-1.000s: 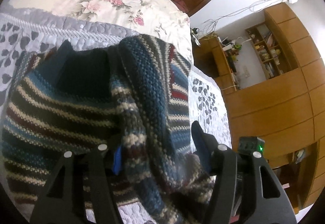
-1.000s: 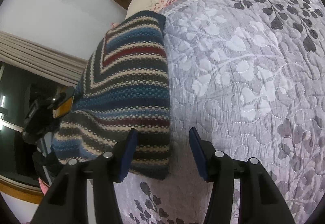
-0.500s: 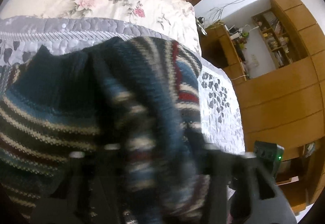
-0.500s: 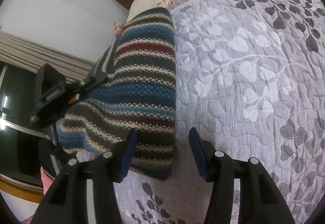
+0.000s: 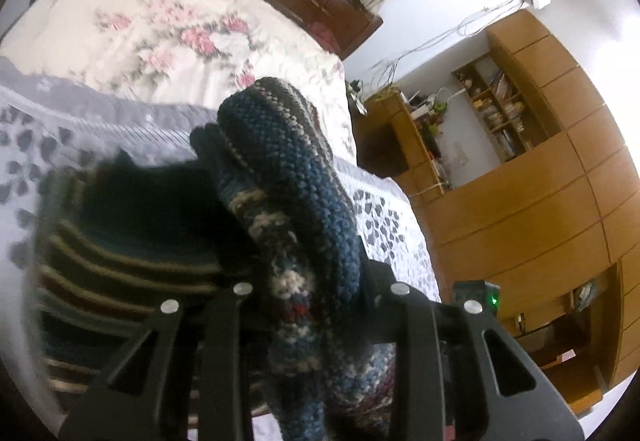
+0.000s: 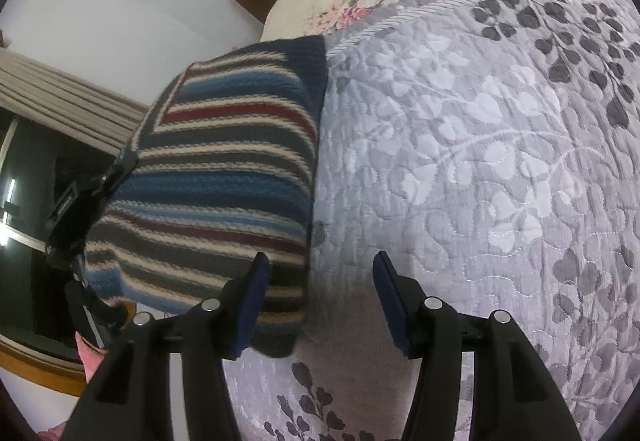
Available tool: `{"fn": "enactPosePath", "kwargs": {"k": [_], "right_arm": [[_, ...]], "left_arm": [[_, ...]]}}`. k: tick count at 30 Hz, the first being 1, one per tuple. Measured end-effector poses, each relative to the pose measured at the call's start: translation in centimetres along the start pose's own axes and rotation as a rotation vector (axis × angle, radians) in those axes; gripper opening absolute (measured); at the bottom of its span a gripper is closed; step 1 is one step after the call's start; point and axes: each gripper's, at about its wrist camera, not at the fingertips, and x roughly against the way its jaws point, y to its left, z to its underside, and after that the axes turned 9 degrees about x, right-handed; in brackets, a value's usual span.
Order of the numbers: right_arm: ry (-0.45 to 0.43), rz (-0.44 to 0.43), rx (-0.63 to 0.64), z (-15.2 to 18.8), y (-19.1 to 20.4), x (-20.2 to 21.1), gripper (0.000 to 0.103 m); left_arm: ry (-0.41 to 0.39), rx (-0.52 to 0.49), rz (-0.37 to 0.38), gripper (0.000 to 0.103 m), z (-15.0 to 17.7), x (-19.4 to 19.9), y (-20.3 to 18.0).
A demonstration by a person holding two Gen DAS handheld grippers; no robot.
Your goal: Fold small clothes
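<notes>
Lying on the grey quilted bedspread (image 6: 460, 145) toward the bed's left edge, the striped knit sweater (image 6: 224, 177) is partly folded, with one thick bunch of it raised off the surface. In the left wrist view that bunch runs between the fingers of the left tool (image 5: 316, 293), which is pinching the gathered knit. The right tool (image 6: 320, 297) is spread and holds nothing. Its left finger overlaps the sweater's near corner in the view, while its right finger is over bare bedspread.

Probable faults from this state:

- Slippage. The knit is bulky and loosely bunched, so the left tool likely grips only the outer layers. A fast carry could let the inner layers slide out and the fold collapse.
- Dragging. The body of the sweater is unpinned. Pulling the lifted part across could shift the whole garment toward the bed's left edge, where it already lies close to the drop.
- Misalignment. The raised bunch is twisted, not flat. Laid down as it is, it would likely leave a lumpy, skewed fold.
- Snagging. The open stitches could catch on a finger when the tool lets go.

The floral pillow (image 5: 168, 29) at the head of the bed is well apart.
</notes>
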Motion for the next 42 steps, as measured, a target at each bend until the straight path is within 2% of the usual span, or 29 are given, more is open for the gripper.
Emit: {"fn": "enactPosePath", "kwargs": {"k": [7,11,14,19,21,23,24,27,29,30,34,37,39,41,42], "right_arm": [[0.026,-0.018,0.052,-0.4,2.1,-1.8,0.055],[0.049,-0.039,0.073,-0.4,3.7,-3.2,0.056],[0.073,-0.048,0.098,-0.1,5.1,-4.5,0.056],[0.128,-0.041,0.117,0.4,6.7,-7.6,0.056],[0.151,-0.023,0.128,0.5,7.2,-8.9,0.056],[0.175,0.035,0.149,0.7,7.7,-9.9,0.056],[0.181,0.052,0.159,0.8,7.9,-10.3,0.057],[0.199,0.06,0.161,0.7,7.9,-11.7,0.057],[0.195,0.057,0.157,0.8,7.8,-12.1,0.059],[0.193,0.054,0.154,0.8,7.8,-12.1,0.059],[0.19,0.046,0.139,0.8,7.5,-12.2,0.06],[0.185,0.052,0.138,0.4,7.4,-12.5,0.06],[0.183,0.058,0.141,1.0,7.6,-11.7,0.06],[0.181,0.065,0.143,1.1,7.8,-11.3,0.06],[0.181,0.069,0.142,1.1,7.8,-11.3,0.06]], "left_arm": [[-0.024,0.04,-0.049,0.028,-1.4,4.4,5.2],[0.013,0.086,-0.087,0.028,-1.4,3.6,8.9],[0.03,0.13,-0.086,0.029,-1.4,2.7,12.0],[0.044,0.131,-0.103,0.031,-0.5,1.8,15.0],[0.048,0.121,-0.123,0.032,-0.3,1.6,15.4],[0.046,0.127,-0.121,0.035,-0.1,1.9,15.9],[0.042,0.134,-0.124,0.04,-0.1,2.2,16.1],[0.01,0.132,-0.157,0.046,0.0,4.2,15.8],[-0.017,0.119,-0.174,0.056,0.5,6.5,15.1],[-0.025,0.117,-0.167,0.064,0.9,7.4,14.9],[-0.035,0.083,-0.165,0.079,3.1,10.0,13.0],[0.015,0.109,-0.178,0.079,5.0,9.6,13.0],[0.042,0.143,-0.143,0.079,6.3,9.0,12.9],[0.034,0.145,-0.123,0.079,6.9,8.8,12.7],[0.025,0.133,-0.127,0.074,7.1,8.7,12.4]]}}
